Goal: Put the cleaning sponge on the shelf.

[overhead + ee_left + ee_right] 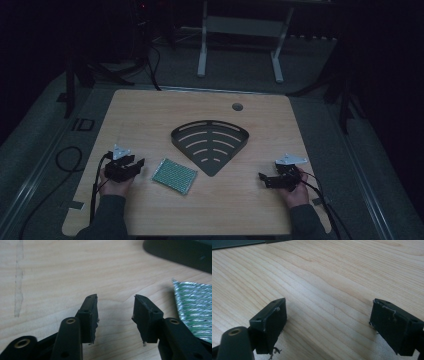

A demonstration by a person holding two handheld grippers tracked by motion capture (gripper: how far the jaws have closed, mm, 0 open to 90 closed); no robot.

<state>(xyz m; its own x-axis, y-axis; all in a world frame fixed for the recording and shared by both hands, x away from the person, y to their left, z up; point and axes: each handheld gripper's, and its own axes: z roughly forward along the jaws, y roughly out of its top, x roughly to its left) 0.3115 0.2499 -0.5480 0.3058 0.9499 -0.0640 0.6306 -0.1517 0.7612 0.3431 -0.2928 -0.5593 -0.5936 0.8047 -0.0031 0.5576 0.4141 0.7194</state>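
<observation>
— What lies along the table's (150,107) near edge?
— Left gripper (131,166), jaws apart, then a green sheet (174,175); a fan-shaped black tray (210,142) sits mid-table.
— And toward the right edge?
— Right gripper (267,179), jaws wide apart, empty.

A pale wooden bench (150,115) carries a dark fan-shaped slotted tray (210,142) at its centre. Toward seven o'clock of the tray, just apart, lies a green shiny square packet (174,175). A round cable hole (237,106) sits near the twelve o'clock edge.
</observation>
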